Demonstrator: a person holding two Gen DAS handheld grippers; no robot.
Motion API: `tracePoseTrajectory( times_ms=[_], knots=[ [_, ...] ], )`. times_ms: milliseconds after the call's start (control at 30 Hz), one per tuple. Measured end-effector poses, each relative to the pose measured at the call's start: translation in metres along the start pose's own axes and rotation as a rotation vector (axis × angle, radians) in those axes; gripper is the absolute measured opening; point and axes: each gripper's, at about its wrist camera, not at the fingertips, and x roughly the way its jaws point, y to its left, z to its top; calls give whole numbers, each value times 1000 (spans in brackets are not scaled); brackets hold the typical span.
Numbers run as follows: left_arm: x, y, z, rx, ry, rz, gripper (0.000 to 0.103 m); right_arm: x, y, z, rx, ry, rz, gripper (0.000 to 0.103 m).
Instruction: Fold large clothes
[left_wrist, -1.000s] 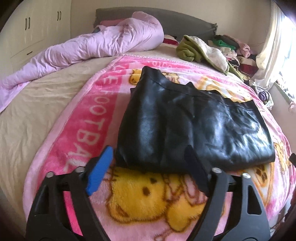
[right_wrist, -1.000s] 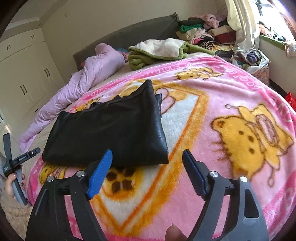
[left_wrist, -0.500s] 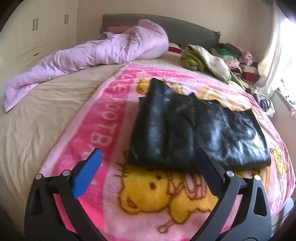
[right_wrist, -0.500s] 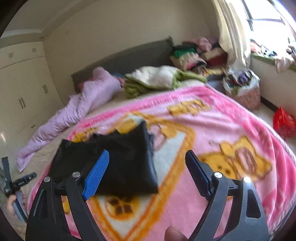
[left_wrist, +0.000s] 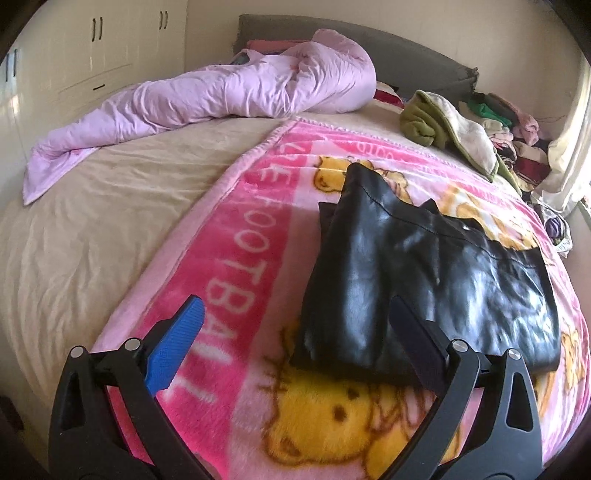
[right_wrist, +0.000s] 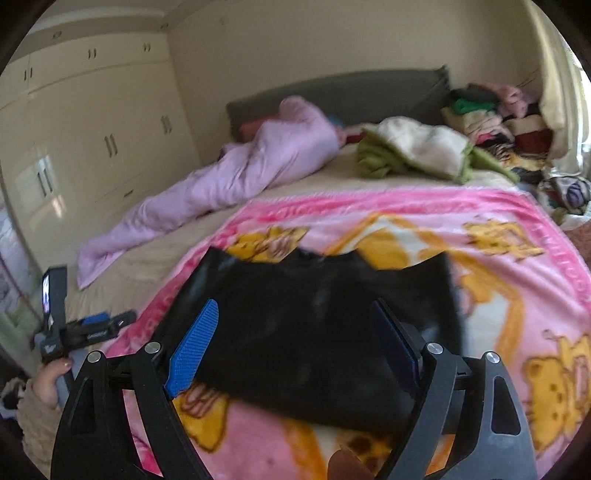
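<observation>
A folded black leather garment (left_wrist: 424, 280) lies flat on the pink cartoon blanket (left_wrist: 236, 258) that covers the bed. My left gripper (left_wrist: 295, 314) hovers wide open off the garment's near left corner, with nothing in its grip. In the right wrist view the garment (right_wrist: 314, 306) fills the middle. My right gripper (right_wrist: 293, 306) hangs above its near edge with its jaws closing. The cloth shows in the gap below them, and the pads do not press on it. The left gripper (right_wrist: 88, 328) also shows at the far left there, held by a hand (right_wrist: 48, 380).
A lilac quilt (left_wrist: 221, 92) lies bunched along the far left of the bed on a beige sheet (left_wrist: 92, 229). A green and cream blanket (left_wrist: 443, 122) sits by the grey headboard (left_wrist: 406, 55). Stacked clothes (left_wrist: 509, 129) stand far right. Cream wardrobes (right_wrist: 92, 129) line the left wall.
The left gripper opened wider and drew back left off the garment's edge. The right gripper swung left and rose, from the garment's right end to over its middle.
</observation>
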Motion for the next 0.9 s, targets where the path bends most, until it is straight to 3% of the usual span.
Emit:
tracePoseTrajectory(
  times_ms=[67,167,333,400,900],
  knots=[
    [13,-6,5,-8,10,-8,93,20,9,-5,4,43,5,73],
    [28,-17,12,-6,26,-5,93,39,19,-12,-6,82,7,58],
    [39,-35,14,37,18,-14,93,65,25,-30,-21,148,0,17],
    [44,-40,14,49,17,-13,93,71,27,-36,-43,167,-8,10],
    [81,-38,18,86,73,11,93,131,21,-86,-68,370,-30,8]
  ],
)
